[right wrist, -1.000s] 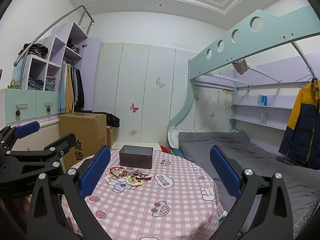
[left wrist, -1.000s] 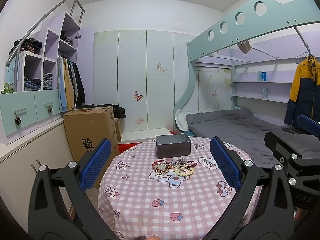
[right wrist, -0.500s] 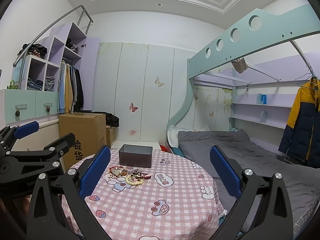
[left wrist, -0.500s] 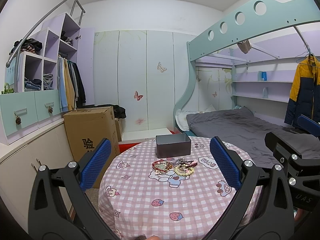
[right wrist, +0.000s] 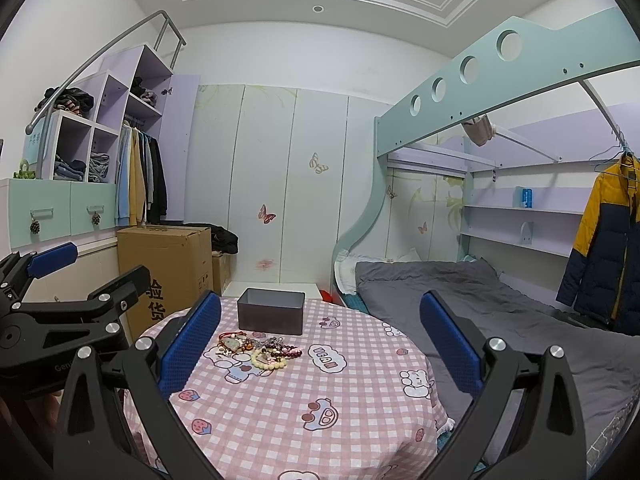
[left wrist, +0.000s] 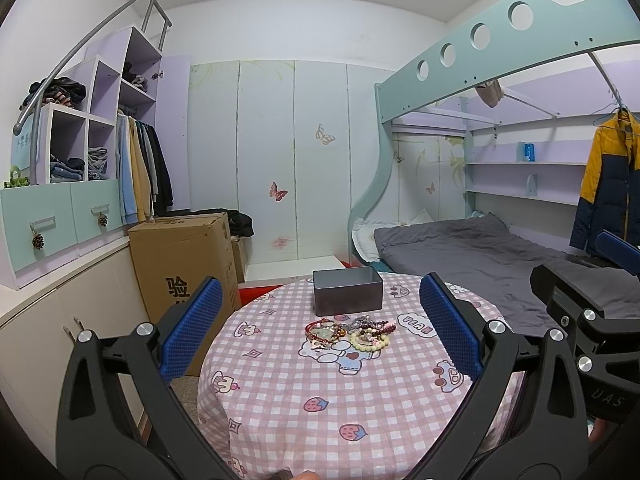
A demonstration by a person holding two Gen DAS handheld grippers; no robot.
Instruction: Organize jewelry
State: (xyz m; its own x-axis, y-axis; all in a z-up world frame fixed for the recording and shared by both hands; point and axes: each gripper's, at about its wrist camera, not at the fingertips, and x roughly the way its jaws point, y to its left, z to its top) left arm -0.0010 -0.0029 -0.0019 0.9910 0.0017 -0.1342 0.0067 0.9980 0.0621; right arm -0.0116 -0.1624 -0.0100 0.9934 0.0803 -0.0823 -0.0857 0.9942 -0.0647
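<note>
Left wrist view. The left gripper (left wrist: 320, 320) hangs above the near edge of a round table (left wrist: 280, 412) covered in a pink checked cloth with cartoon prints. Jaws spread wide, blue pads facing each other, nothing between them. A heap of jewelry (left wrist: 347, 332) lies on the cloth near the middle: red cord bracelets on the left of the heap, a cream bead bracelet at the front right, darker beads and a silvery chain behind. Just behind the heap stands an open grey box (left wrist: 347, 292), apart from it by a narrow strip of cloth; what is inside the box cannot be seen. The right gripper's black frame shows at the right edge, over the table's side. A cardboard carton (left wrist: 180, 256) stands on the floor left of the table; a bed with grey bedding (left wrist: 480, 248) is to the right.

Right wrist view. The right gripper (right wrist: 320, 340) is also held wide apart and empty, above the table's right half. The jewelry and the box sit left of centre, closer to its left pad. The left gripper's frame fills the left edge. A yellow and navy jacket (right wrist: 608, 248) hangs at far right.
</note>
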